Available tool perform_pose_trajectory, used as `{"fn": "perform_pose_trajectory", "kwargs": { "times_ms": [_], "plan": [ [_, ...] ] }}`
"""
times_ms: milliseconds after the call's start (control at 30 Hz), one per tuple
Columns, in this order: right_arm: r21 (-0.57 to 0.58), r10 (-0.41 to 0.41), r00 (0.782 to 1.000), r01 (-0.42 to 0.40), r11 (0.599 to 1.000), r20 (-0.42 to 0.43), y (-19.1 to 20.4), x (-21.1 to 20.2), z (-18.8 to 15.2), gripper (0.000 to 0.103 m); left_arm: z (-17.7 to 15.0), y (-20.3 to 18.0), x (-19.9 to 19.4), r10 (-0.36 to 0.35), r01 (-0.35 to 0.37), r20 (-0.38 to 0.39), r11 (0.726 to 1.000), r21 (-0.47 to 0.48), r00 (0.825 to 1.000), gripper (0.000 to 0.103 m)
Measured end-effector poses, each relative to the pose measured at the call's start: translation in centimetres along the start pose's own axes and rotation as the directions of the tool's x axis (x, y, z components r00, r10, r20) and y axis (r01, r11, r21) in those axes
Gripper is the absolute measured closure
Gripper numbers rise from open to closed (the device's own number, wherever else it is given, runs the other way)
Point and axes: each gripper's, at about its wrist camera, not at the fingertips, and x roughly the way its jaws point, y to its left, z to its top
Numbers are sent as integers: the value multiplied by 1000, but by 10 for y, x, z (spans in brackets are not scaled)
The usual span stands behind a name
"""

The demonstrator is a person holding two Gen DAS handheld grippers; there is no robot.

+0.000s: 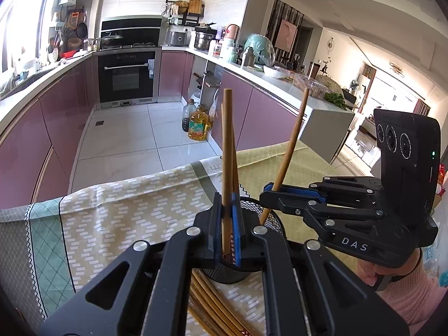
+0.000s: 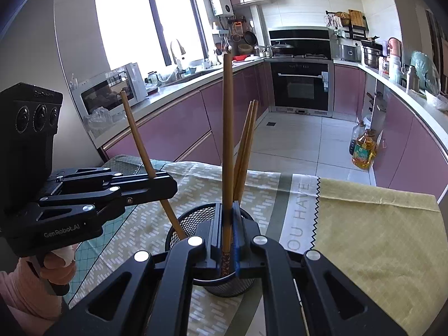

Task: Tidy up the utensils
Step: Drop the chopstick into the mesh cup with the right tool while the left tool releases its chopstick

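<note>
Left gripper [image 1: 227,225] at lower centre of its own view, clamped on one upright chopstick [image 1: 227,151], tip lowered into black mesh holder [image 1: 273,219] on patterned tablecloth [image 1: 126,212]. Right gripper [image 1: 275,193] at right of frame, likewise clenched on slanted chopstick [image 1: 292,140] over same holder. More chopsticks [image 1: 207,299] loose on cloth, bottom centre.

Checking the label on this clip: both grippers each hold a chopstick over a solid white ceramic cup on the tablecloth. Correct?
Not quite. The holder is a black wire-mesh cup, not solid white ceramic; the right wrist view shows its mesh wall. The rest stands: the left gripper and right gripper each clamp a chopstick over it on the tablecloth.
</note>
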Motion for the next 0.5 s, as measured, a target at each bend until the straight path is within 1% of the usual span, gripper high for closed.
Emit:
{"fn": "perform_pose_trajectory", "kwargs": {
  "times_ms": [300,500],
  "plan": [
    [24,14,1000,-14,1000,-23,-6,10,4,97,5,8,12,18,-18,-9,1000,-21,1000,95],
    [59,64,997,-62,996,-35,-12,8,7,97,5,10,20,19,-20,-20,999,-31,1000,95]
  ]
}}
